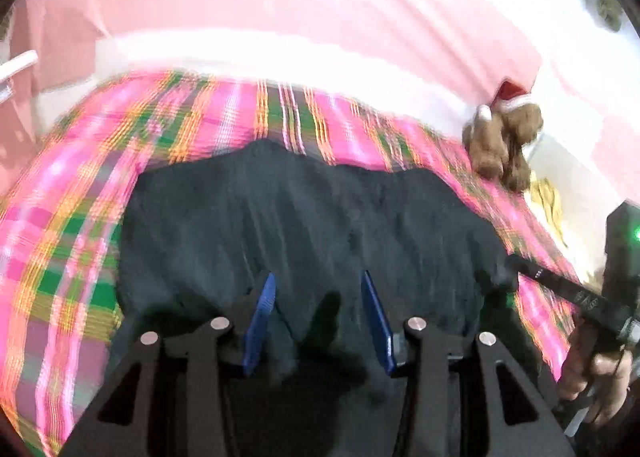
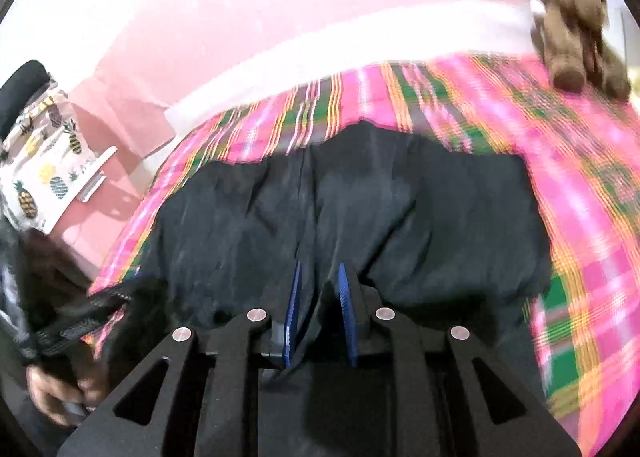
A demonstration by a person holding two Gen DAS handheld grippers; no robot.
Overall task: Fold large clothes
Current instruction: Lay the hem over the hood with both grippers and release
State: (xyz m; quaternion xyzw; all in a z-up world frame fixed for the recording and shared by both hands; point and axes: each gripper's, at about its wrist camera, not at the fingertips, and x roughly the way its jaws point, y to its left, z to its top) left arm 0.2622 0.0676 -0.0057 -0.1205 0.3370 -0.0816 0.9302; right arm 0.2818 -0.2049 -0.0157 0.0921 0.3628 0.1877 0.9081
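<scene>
1 dark garment (image 2: 340, 209) lies rumpled across plaid sheet (image 2: 580, 185).

We get bright, even light but heavy motion blur: the plaid sheet (image 1: 60, 217) smears beyond the jaws, fisheye edges go black.

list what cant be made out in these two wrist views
- Black garment: near edge hidden under the left gripper body; its type is unclear.
- Right gripper: whether its pads pinch the cloth is unclear.
- Plaid sheet: pattern smeared by motion blur.
- Plush toy: blurred, near the frame edge.
</scene>
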